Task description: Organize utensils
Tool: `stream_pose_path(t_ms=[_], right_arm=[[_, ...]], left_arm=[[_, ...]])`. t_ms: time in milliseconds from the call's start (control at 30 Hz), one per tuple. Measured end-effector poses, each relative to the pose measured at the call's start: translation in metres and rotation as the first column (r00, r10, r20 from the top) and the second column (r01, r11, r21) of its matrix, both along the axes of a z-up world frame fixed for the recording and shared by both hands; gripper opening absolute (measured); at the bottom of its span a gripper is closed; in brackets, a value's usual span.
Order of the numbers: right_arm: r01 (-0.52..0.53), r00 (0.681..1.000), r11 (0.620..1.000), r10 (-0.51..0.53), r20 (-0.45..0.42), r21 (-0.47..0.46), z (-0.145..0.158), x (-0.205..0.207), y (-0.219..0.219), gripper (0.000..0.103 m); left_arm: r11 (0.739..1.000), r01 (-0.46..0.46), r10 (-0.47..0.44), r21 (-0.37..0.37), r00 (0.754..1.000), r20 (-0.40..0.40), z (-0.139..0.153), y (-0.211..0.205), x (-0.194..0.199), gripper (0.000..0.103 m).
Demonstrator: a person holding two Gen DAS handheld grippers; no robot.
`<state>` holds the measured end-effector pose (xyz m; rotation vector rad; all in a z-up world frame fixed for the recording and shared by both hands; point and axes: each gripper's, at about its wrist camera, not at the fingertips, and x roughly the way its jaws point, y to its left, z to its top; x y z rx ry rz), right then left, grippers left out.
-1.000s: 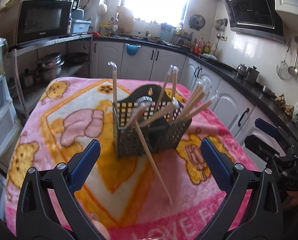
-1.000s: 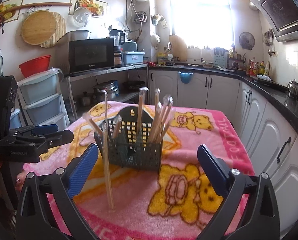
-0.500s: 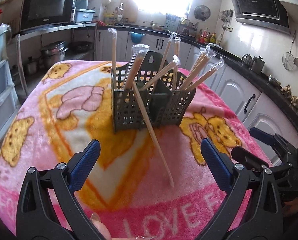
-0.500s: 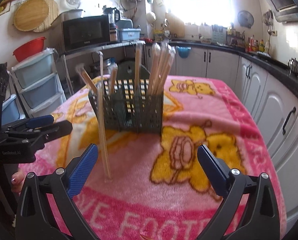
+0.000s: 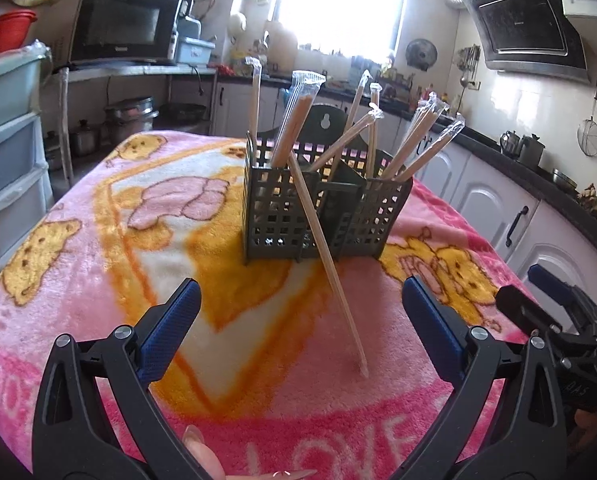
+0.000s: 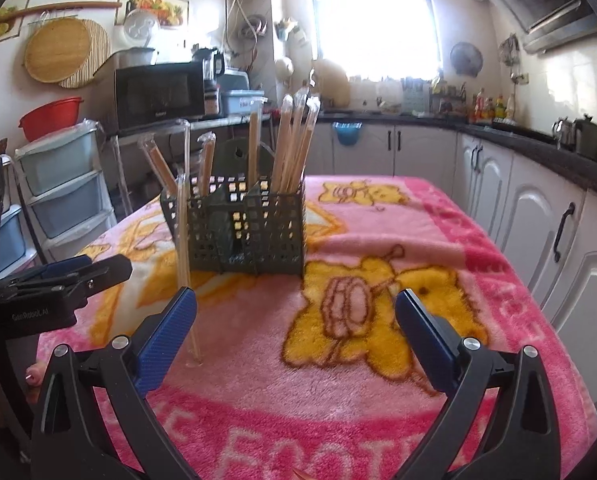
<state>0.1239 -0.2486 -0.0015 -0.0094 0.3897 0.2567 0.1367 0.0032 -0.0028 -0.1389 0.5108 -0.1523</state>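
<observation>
Kitchen, pink blanket (image 5: 98, 280) on tabletop | dark caddy (image 5: 322, 208) mid-tabletop holds wrapped chopsticks (image 5: 298, 120); one pair (image 5: 330, 272) leans against it outside | left gripper (image 5: 298, 320) jaws released | right gripper (image 6: 296, 320) jaws released, empty

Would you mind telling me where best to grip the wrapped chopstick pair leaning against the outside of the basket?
Probably mid-length, pinched across its thin width. The leaning chopstick pair slants from the blanket up to the basket rim, and the basket backs its upper half, so come from the open side facing the left gripper.
</observation>
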Motion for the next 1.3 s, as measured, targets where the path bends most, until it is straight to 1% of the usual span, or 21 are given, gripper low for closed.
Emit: stream_pose_path(t_ms=[133,200,400,533,600,700,1300], right_arm=[[0.018,0.998,0.999,-0.020,0.064,0.033,-0.001,-0.006,-0.003,0.097],[0.022,0.996,0.999,-0.026,0.085,0.040,-0.002,-0.008,-0.003,0.097],[0.044,0.987,0.999,-0.048,0.152,0.026,0.000,-0.015,-0.001,0.097],[0.058,0.974,0.998,-0.059,0.219,0.013,0.002,-0.021,0.002,0.097],[0.055,0.974,0.998,-0.055,0.221,0.007,0.001,-0.022,0.004,0.097],[0.051,0.974,0.999,-0.050,0.220,-0.002,-0.001,-0.022,0.007,0.097],[0.055,0.980,0.999,-0.054,0.193,0.000,-0.003,-0.020,0.009,0.097]], left_arm=[[1.000,-0.016,0.016,0.000,1.000,0.025,-0.003,0.000,-0.001,0.093],[1.000,-0.025,0.024,0.012,0.999,0.035,-0.005,0.000,-0.002,0.093],[0.999,-0.049,0.047,0.020,0.997,0.067,-0.010,0.001,-0.006,0.093],[0.997,-0.080,0.077,0.019,0.988,0.131,-0.005,0.002,-0.012,0.093],[0.996,-0.084,0.079,0.029,0.986,0.147,-0.005,0.001,-0.013,0.093],[0.995,-0.086,0.078,0.052,0.986,0.149,-0.006,-0.002,-0.013,0.093],[0.995,-0.093,0.085,0.041,0.985,0.152,-0.005,0.003,-0.013,0.093]])
